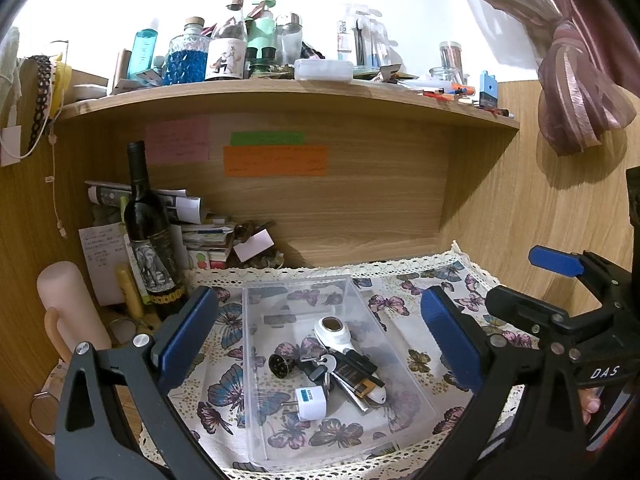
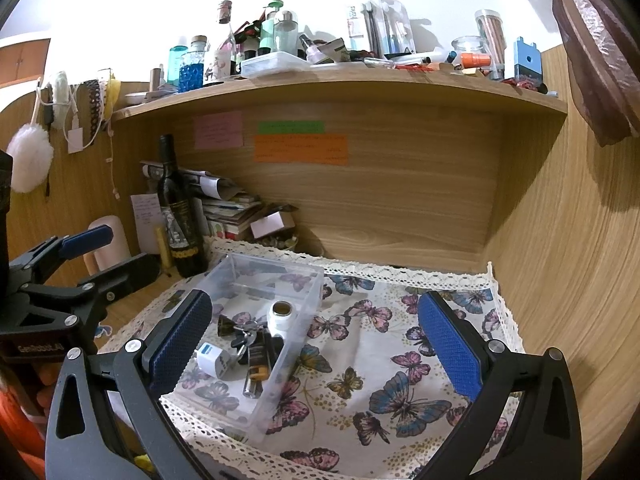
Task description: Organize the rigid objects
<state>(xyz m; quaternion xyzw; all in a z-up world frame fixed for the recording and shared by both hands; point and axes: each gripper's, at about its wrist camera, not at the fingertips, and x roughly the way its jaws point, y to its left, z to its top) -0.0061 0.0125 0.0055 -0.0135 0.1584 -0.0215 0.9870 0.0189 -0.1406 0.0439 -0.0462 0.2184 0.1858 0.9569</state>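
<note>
A clear plastic box (image 1: 360, 308) sits on a butterfly-print cloth (image 1: 444, 280). Inside lie a white plug adapter (image 1: 311, 403), a bunch of keys (image 1: 325, 366), a white round-headed device (image 1: 334, 330), a small black perforated cylinder (image 1: 281, 365) and a lighter (image 1: 362, 388). My left gripper (image 1: 320, 336) is open and empty, its jaws standing either side of the box. My right gripper (image 2: 320, 344) is open and empty above the cloth, with the box (image 2: 308, 308) by its left finger. The right gripper also shows at the right edge of the left wrist view (image 1: 524, 282).
A dark wine bottle (image 1: 150, 236) stands left of the box beside stacked papers (image 1: 200, 232) and a pale cylinder (image 1: 66, 300). A wooden shelf (image 1: 288, 98) overhead carries several bottles and jars. Wooden walls close the back and right. A curtain (image 1: 576, 92) hangs at the upper right.
</note>
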